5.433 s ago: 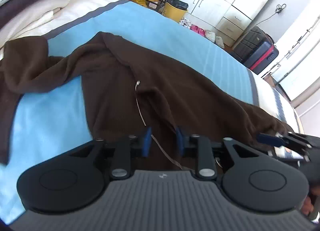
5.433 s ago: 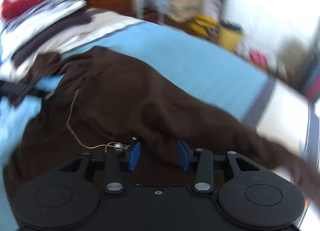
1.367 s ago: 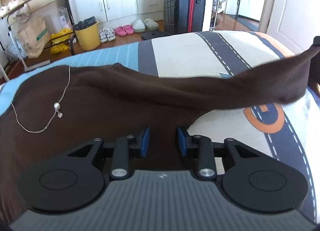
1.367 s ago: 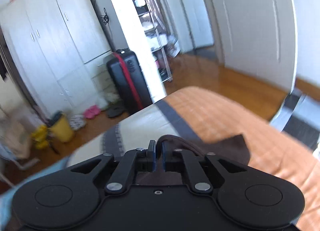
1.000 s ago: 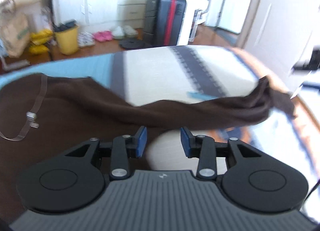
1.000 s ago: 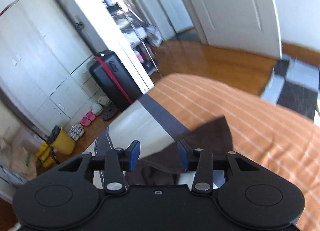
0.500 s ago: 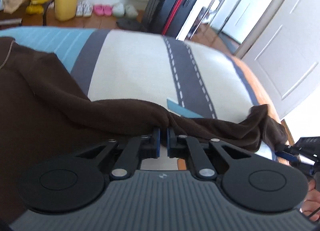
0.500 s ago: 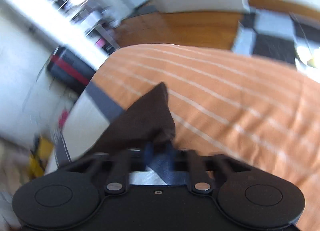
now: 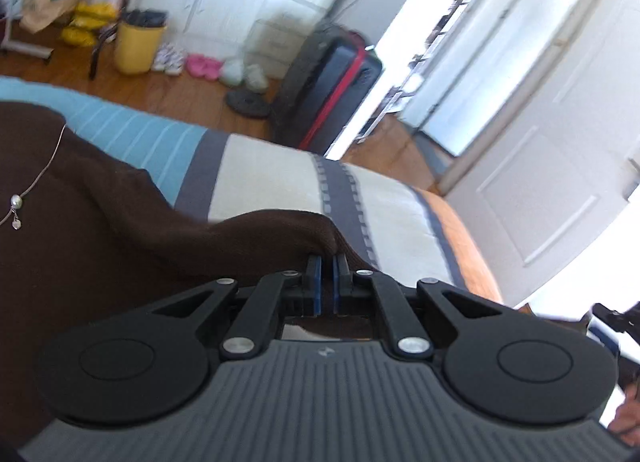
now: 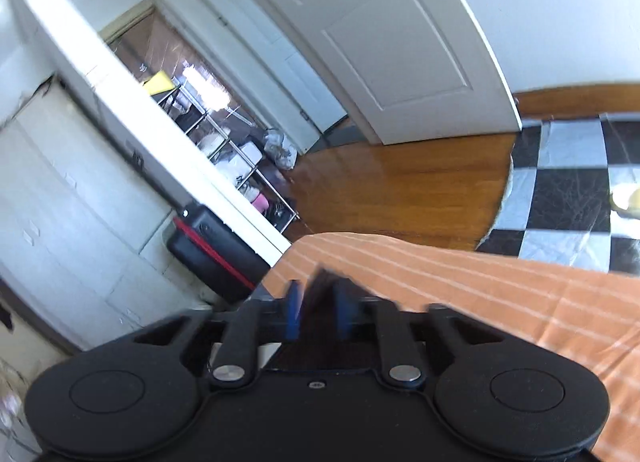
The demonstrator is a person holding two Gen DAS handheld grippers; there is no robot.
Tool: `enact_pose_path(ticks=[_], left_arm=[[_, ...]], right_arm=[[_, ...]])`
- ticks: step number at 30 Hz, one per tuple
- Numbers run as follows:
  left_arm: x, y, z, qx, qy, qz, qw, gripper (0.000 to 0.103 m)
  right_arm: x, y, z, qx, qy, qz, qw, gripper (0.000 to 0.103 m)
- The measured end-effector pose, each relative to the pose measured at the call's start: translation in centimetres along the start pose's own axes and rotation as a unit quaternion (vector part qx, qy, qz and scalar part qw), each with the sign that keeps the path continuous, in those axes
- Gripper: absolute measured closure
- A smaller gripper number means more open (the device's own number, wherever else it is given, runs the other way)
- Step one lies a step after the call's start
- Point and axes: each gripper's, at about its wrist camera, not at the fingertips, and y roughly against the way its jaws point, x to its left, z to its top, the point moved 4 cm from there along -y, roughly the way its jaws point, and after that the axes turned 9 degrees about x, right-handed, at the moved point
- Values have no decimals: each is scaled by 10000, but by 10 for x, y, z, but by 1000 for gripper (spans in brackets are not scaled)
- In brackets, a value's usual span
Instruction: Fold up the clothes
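Note:
A dark brown sweater (image 9: 100,246) lies spread on the striped bed cover (image 9: 272,178), with a thin silver necklace (image 9: 16,202) on it. My left gripper (image 9: 326,266) is shut on a fold of its sleeve (image 9: 272,230) and holds that fold a little above the bed. In the right wrist view, my right gripper (image 10: 319,312) is over the orange end of the bed (image 10: 500,294). Its jaws are opening, and the dark sleeve end (image 10: 322,290) still stands between the blue pads, blurred.
A black and red suitcase (image 9: 332,90) stands beyond the bed, with a yellow bin (image 9: 138,46) and shoes (image 9: 200,64) along the cupboards. Past the orange end are wooden floor (image 10: 400,190), a checkered mat (image 10: 568,190) and a white door (image 10: 400,42).
My left gripper shut on the sleeve's middle and raised it. My right gripper, shut on the sleeve end half a second ago, now has its pads apart. Both views swung.

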Motion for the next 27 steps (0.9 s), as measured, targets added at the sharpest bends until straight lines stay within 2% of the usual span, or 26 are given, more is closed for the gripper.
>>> enact_pose_path(ticks=[3, 7, 9, 11, 12, 14, 16, 18, 20, 23, 24, 25, 27], left_arm=[[1, -37, 5, 135, -5, 323, 9994, 98], [-1, -58, 2, 315, -99, 562, 9979, 98], [-4, -50, -1, 247, -243, 566, 9978, 98], [-6, -42, -4, 172, -376, 582, 9974, 98], [-6, -39, -3, 132, -416, 608, 9972, 98], [-4, -33, -1, 37, -469, 645, 9968, 98], [-2, -27, 6, -90, -507, 698, 9962, 98], [0, -23, 11, -203, -527, 677, 9961, 98], [1, -22, 13, -179, -455, 571, 9972, 98], [4, -22, 11, -115, -378, 530, 9978, 98], [4, -21, 10, -133, -393, 542, 9977, 98], [4, -20, 9, -160, -388, 532, 9977, 98], [4, -18, 7, -229, -348, 476, 9980, 98]], right_arm=[[-12, -28, -7, 360, -84, -317, 9988, 35], [-42, -26, -12, 717, -355, -784, 9937, 35], [-57, -15, -13, 883, -770, -659, 9909, 34], [-65, -13, -19, 1227, -1187, -345, 9847, 34], [-66, -15, -24, 1470, -1421, -62, 9789, 34], [-64, -22, -35, 2009, -1914, 637, 9586, 34], [-53, -30, -53, 2540, -2284, 1345, 9302, 33], [-36, -41, -72, 3099, -2346, 1742, 9048, 33], [-19, -51, -95, 3588, -2204, 1855, 8879, 32], [-13, -61, -126, 3960, -2559, 1823, 8628, 32], [-14, -61, -134, 3941, -2770, 1668, 8603, 32], [-18, -61, -140, 3837, -2951, 1456, 8628, 32], [-26, -59, -143, 3562, -3126, 996, 8749, 32]])
